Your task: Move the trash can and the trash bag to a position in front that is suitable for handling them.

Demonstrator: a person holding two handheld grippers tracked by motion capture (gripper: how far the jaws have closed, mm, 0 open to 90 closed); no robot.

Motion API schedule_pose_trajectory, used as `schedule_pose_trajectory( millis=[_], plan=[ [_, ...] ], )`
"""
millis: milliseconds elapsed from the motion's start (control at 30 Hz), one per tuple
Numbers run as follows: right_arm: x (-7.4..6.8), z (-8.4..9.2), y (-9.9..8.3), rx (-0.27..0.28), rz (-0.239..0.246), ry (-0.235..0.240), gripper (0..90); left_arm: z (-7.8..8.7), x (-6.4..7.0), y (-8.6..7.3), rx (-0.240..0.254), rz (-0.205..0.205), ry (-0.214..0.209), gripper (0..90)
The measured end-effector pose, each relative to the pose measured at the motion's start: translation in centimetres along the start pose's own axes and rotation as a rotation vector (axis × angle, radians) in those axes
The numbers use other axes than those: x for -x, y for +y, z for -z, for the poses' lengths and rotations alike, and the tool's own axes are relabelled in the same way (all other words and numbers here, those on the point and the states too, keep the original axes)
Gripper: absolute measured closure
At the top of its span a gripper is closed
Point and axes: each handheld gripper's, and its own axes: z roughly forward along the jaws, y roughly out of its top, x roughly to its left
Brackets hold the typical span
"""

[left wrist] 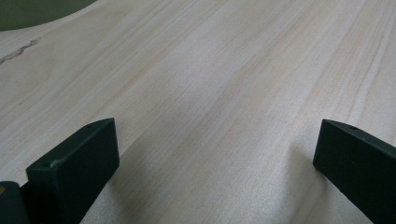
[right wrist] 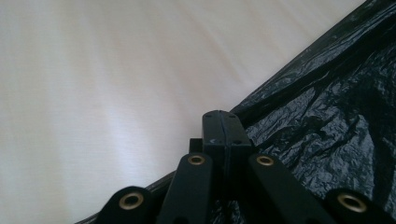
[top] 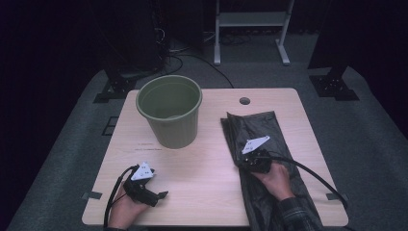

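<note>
Right claw (top: 249,155): jaws pressed together at the left edge of the black bag (top: 262,127); whether plastic is pinched between them you cannot tell from the right gripper view. You work at that edge, probably to lift it. Left claw (top: 161,195): jaws wide apart over bare counter (top: 211,159), holding nothing. Green bin (top: 169,110) stands upright, left of the bag, with open counter between.

You face a pale wooden tabletop (top: 211,168) with a round cable hole (top: 244,101), standing on grey carpet (top: 370,130). Beyond it you see a white metal stand (top: 250,21), black cables (top: 178,57) and dark surroundings under dim light.
</note>
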Motion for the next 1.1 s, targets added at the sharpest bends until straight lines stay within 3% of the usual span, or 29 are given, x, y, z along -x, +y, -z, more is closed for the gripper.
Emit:
schedule_pose_trajectory(
  millis=[67,100,167,267,400,433,467,500,567,700,733,800,1100],
  plan=[
    [-0.6,0.0,0.0,0.007,0.017,0.018,89.8,0.0,0.0,0.0,0.000,0.000,0.000,0.0],
    [-1.6,0.1,-0.1,0.014,0.036,0.063,89.8,0.0,0.0,0.0,0.000,0.001,0.001,0.0],
    [-2.2,0.2,-0.3,0.001,0.054,0.073,87.5,0.0,0.0,0.0,0.000,0.001,0.001,0.0],
    [-2.5,0.7,-0.2,0.009,0.042,0.061,65.8,0.0,0.0,0.0,0.001,0.003,0.001,0.0],
    [-2.2,2.2,-0.2,0.011,0.012,0.004,41.8,0.0,0.0,0.0,0.001,0.003,0.002,0.0],
    [-2.2,2.2,-0.2,0.011,0.012,0.004,41.8,0.0,0.0,0.0,0.001,0.003,0.002,0.0],
    [-2.3,2.6,-0.2,0.008,0.008,-0.017,34.4,0.0,0.0,0.0,0.001,0.003,0.002,0.0],
    [-2.4,3.4,-0.5,-0.005,-0.006,-0.083,24.1,0.0,0.0,0.0,0.001,0.003,0.002,0.0],
    [-2.1,4.1,-1.4,0.007,-0.038,-0.129,18.1,0.0,0.0,0.0,0.001,0.003,0.002,0.0],
    [-1.4,5.0,-3.1,0.056,-0.093,-0.149,15.4,0.0,0.0,0.0,0.000,0.003,0.002,0.0],
    [-1.0,5.4,-4.4,0.078,-0.126,-0.165,14.6,0.0,0.0,0.0,0.001,0.003,0.002,0.0],
    [-0.8,5.5,-5.3,0.085,-0.146,-0.180,14.0,0.0,0.0,0.0,0.001,0.003,0.002,0.0],
    [-0.4,5.1,-7.3,0.069,-0.116,-0.203,14.1,0.0,0.0,0.0,0.001,0.004,0.003,0.0]
  ],
)
